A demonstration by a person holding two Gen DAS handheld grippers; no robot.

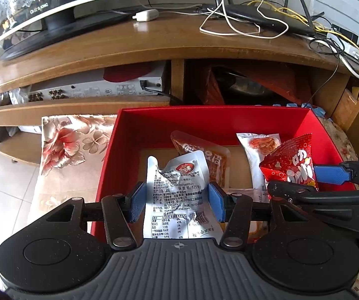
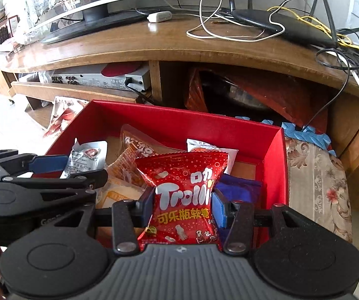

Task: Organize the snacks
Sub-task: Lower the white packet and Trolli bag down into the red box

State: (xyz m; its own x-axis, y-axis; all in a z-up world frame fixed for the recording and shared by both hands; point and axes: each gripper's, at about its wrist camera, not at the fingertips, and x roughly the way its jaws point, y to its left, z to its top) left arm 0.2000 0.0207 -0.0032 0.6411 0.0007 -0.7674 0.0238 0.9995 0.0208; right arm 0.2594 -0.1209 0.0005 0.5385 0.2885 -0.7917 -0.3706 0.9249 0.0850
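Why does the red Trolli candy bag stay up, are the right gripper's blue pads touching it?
Touching. In the right wrist view, the right gripper has both blue pads pressed into the red Trolli bag, pinching its sides inward above the red box.

A silver snack pouch (printed back side facing the camera, top edge crumpled) is pinched upright over the red box. A red Trolli gummy bag is likewise held upright above it. Inside the box lie an orange packet, partly behind the silver pouch, and a white packet near the right wall.
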